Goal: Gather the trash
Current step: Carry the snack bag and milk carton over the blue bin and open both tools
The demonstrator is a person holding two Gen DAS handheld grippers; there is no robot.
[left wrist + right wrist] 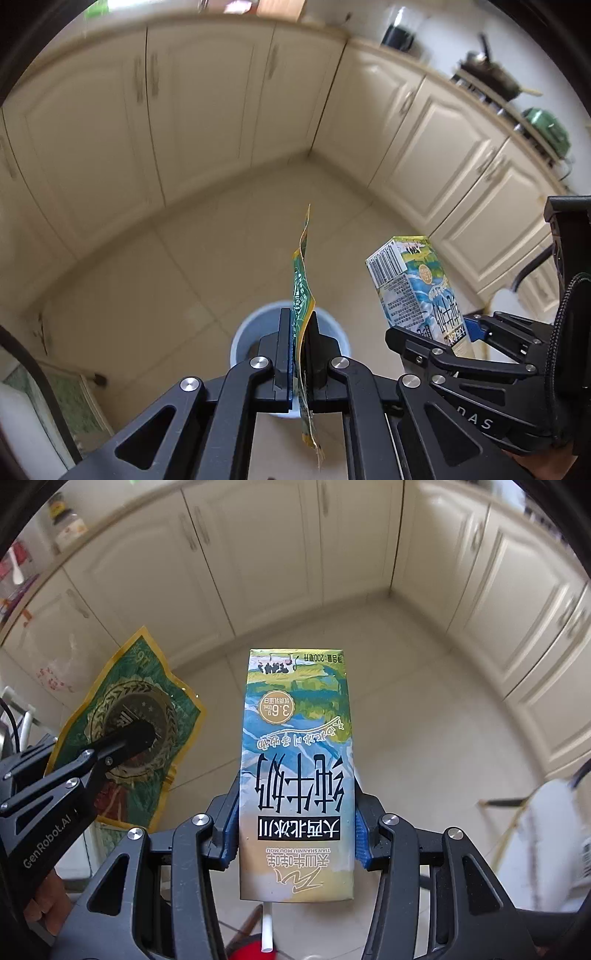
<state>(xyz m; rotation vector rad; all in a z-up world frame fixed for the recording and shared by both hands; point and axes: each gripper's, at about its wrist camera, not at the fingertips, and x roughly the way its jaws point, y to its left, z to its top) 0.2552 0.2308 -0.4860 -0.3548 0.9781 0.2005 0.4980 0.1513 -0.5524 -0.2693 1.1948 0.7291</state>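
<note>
the milk carton (295, 771) is a slim box printed in blue, green and pale yellow, with big dark chinese characters that read upside down from the right wrist view – so it is held inverted, long axis running along the fingers, its flat base pointing away toward the floor (406, 701) and cabinets (258, 554). a white straw (266, 926) pokes out of the near end. the right gripper (295, 834) has its blue-padded fingers (231, 830) clamped on the carton's two narrow sides.

the wrapper (303, 291) is a flat, crinkled foil packet, green with a gold border and a round wreath emblem. from the left wrist view it stands edge-on – long axis upright, top end curling away. the left gripper (300, 347) has its fingers nearly together, pinching the packet's middle.

both pieces hang in the air, near each other, above the tiled floor; a pale blue bin (245, 332) sits on the floor right below the wrapper.
</note>
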